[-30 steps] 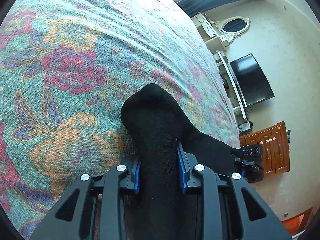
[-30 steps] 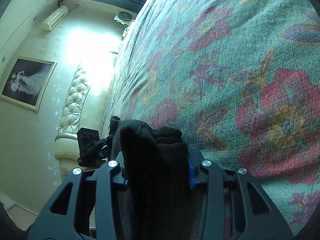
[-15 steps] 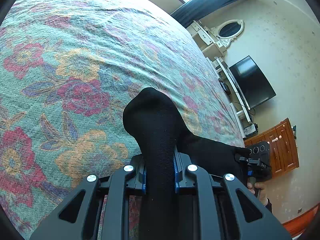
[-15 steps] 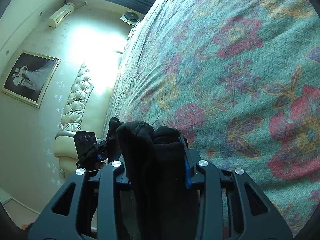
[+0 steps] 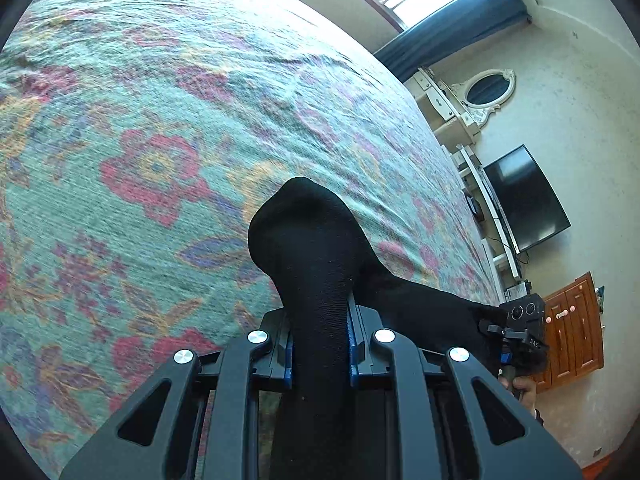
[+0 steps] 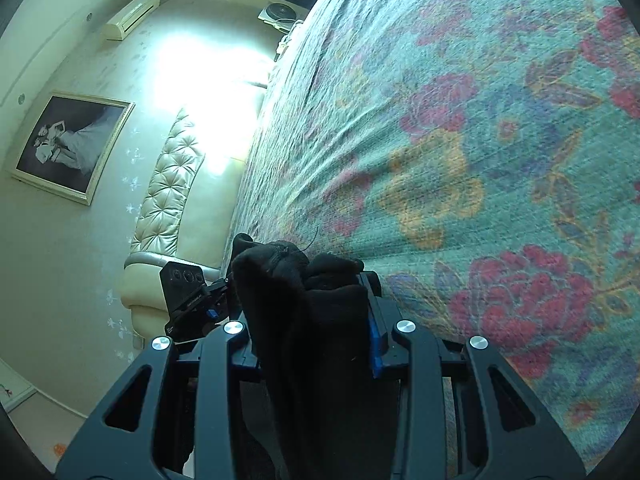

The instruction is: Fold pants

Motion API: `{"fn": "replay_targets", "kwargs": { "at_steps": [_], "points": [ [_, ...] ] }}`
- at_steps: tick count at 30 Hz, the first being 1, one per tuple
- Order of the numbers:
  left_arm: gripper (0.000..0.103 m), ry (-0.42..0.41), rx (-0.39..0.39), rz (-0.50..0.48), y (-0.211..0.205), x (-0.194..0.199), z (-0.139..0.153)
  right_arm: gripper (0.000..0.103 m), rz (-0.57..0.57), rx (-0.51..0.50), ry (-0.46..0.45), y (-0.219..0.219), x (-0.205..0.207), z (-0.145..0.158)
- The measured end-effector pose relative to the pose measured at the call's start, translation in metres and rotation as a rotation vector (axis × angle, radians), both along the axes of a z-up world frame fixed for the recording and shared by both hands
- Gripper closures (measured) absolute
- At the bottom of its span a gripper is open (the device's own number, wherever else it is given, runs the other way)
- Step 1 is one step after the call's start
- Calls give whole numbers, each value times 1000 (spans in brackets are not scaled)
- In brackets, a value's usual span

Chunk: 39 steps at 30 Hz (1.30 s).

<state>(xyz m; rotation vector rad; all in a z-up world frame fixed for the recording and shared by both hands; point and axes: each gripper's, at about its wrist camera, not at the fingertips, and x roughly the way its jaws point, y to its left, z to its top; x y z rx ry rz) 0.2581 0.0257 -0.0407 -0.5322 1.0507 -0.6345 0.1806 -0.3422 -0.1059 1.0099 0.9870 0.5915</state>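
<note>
The black pants (image 5: 308, 248) are held up above the floral bedspread (image 5: 160, 120). My left gripper (image 5: 318, 344) is shut on a bunched fold of them; the cloth stretches right to the other gripper (image 5: 524, 336). In the right wrist view my right gripper (image 6: 316, 328) is shut on a thick bundle of the pants (image 6: 296, 280), with the left gripper (image 6: 188, 300) close on its left. The rest of the pants hangs below, out of sight.
The bedspread (image 6: 480, 140) fills most of both views. A tufted cream headboard (image 6: 168, 184) and framed picture (image 6: 68, 144) are left of the bed. A TV (image 5: 524, 196), white dresser with mirror (image 5: 488, 88) and wooden cabinet (image 5: 572, 328) stand on the right.
Both grippers have risen and tilted up with the pants, so more of the far bed and window shows. The left jaws have squeezed the cloth narrower.
</note>
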Motion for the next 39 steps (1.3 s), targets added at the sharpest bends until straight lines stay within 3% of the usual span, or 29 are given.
{"fn": "replay_targets", "kwargs": {
  "at_steps": [6,10,13,16,21,28,32,37,39],
  "points": [
    [84,17,2,32,35,21,-9,69,27,30,16,28,31,-11],
    [83,56,-50,27,44,25,-25,68,8,68,45,25,36,-26],
    [78,46,-92,8,47,21,-30,63,-4,83,50,21,31,-30],
    [74,76,-148,13,56,14,-34,50,-5,80,46,18,24,-24],
    [64,88,-178,9,71,-16,-32,28,5,64,37,8,-7,-14],
    [58,157,-260,13,89,-79,-42,24,35,77,66,14,-72,-11],
    [47,146,-269,26,88,-100,-37,16,55,27,61,30,-86,-4],
    [46,133,-255,65,93,-113,-35,17,85,-55,78,48,-86,3],
    [44,149,-302,77,99,-116,-40,29,103,-104,90,55,-88,3]
  ]
}}
